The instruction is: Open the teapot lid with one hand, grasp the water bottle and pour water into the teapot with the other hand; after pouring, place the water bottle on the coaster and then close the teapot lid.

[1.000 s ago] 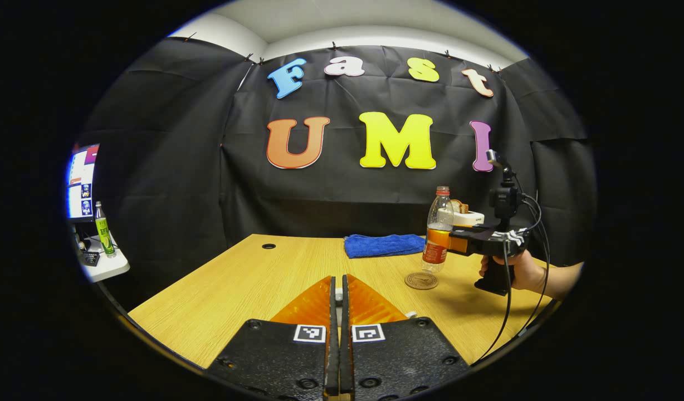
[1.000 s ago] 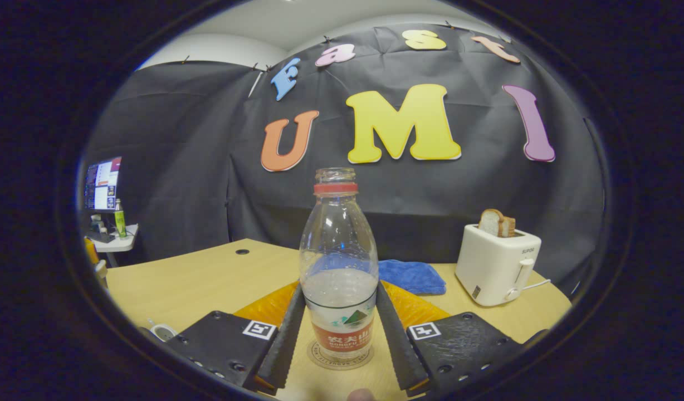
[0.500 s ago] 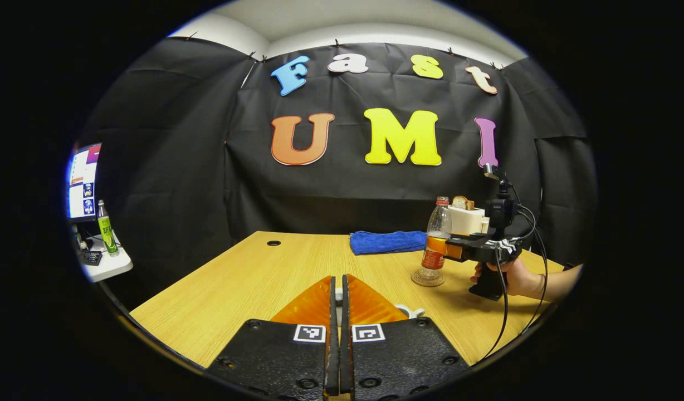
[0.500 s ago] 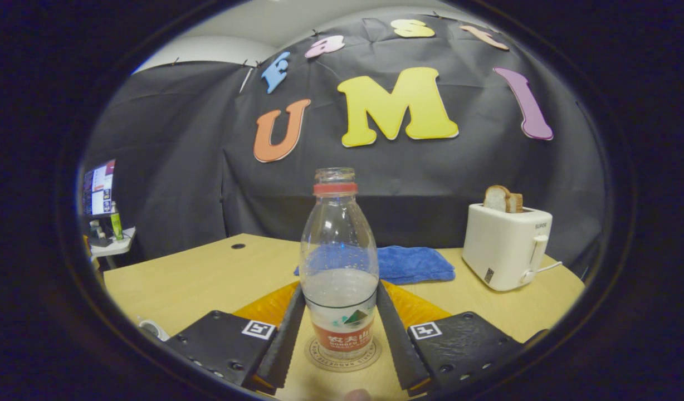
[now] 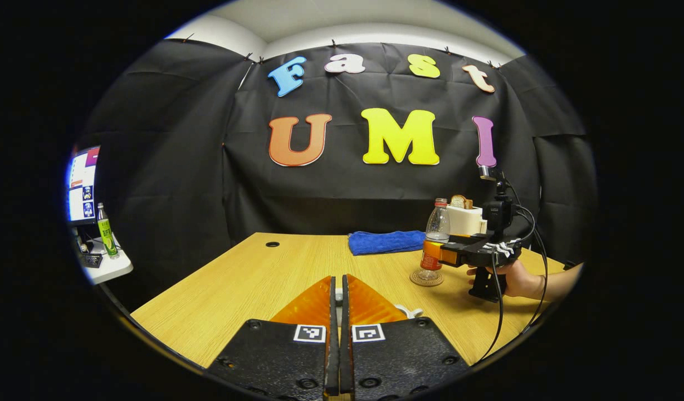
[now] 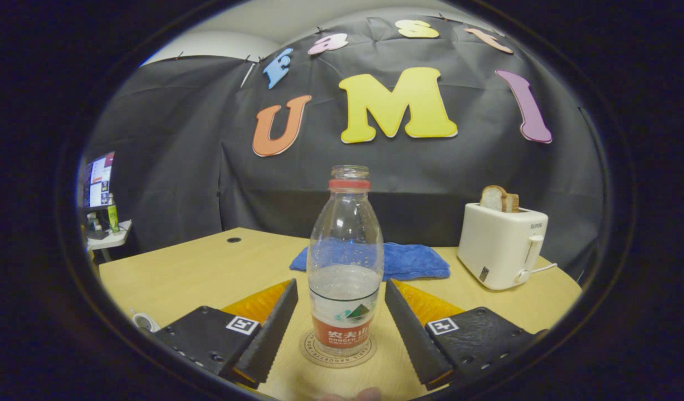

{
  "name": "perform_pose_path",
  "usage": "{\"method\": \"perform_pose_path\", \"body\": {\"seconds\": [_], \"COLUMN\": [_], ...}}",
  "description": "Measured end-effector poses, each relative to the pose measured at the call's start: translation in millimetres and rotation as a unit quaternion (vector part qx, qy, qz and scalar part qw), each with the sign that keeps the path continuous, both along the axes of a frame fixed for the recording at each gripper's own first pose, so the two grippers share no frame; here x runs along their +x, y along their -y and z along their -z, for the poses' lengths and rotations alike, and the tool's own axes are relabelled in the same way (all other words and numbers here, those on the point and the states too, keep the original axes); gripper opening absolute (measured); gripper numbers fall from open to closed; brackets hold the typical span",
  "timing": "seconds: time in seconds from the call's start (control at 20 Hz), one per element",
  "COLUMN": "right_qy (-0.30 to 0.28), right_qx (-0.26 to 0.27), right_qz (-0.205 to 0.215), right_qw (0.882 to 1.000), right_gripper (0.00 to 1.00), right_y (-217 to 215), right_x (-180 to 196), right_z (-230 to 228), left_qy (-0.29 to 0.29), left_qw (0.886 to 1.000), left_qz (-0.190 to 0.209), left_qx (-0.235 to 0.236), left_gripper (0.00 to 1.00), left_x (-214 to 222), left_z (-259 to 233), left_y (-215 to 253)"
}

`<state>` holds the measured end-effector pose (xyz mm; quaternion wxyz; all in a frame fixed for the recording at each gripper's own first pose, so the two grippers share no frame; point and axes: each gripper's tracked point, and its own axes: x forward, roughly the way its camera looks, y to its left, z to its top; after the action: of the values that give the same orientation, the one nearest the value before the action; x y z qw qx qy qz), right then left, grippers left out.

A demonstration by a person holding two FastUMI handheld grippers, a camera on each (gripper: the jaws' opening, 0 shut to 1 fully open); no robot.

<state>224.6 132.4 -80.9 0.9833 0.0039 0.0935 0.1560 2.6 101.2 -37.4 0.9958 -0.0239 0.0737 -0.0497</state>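
Water bottle (image 6: 346, 267) stands upright on the coaster (image 6: 337, 350), bottom centre of the right gripper view; in the left gripper view it sits mid-right of frame (image 5: 434, 236). No cap on it, neck open. Clear liquid fills roughly the lower part, surface just above the label; upper half looks empty w/ droplets on the wall.

My right gripper (image 6: 337, 312) is spread: fingers flank the bottle w/ a gap each side, not touching it. Left gripper (image 5: 336, 289) is pressed together, bottom centre of its view. Something small is hidden between the fingers, prob. the lid knob, but I can't tell for sure. A white rim bit (image 5: 410, 312) peeks just right of them, maybe the teapot; can't confirm.

I judge the bottle step done, lid closing left.

Risks from here:
- Pulling the right gripper back crooked could clip the bottle w/ a finger. It's tall, light and uncapped, so a tip means a spill on the table (image 5: 253, 278).
- Lid could go on off-centre; the pot mouth is hidden under my left fingers, so I'm lowering near blind.

Further out: blue cloth (image 6: 409, 260) behind the bottle, white toaster (image 6: 502, 245) w/ bread slices (image 6: 499, 197) in its slots at right, green bottle (image 5: 103, 229) on a side shelf at far left.
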Motion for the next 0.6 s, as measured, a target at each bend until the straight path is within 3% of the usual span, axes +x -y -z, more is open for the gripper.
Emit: {"method": "perform_pose_path", "body": {"seconds": [0.3,0.45,0.6], "right_qy": [-0.027,-0.001,0.035], "right_qx": [0.002,-0.011,-0.022], "right_qz": [0.005,0.031,0.060], "right_qw": [1.000,0.999,0.997], "right_gripper": [0.97,0.97,0.96], "right_y": [25.7,57.6,85.9], "right_x": [-46.2,-83.6,-114.1], "right_z": [6.1,-8.1,-26.3], "left_qy": [0.012,0.028,0.035], "left_qw": [1.000,1.000,0.999], "left_qz": [0.004,-0.002,0.029], "left_qx": [-0.006,0.002,-0.015], "left_gripper": [0.03,0.03,0.03], "left_x": [0.4,7.5,16.0], "left_z": [-5.1,-7.7,-3.9], "left_y": [8.5,21.0,50.3]}}
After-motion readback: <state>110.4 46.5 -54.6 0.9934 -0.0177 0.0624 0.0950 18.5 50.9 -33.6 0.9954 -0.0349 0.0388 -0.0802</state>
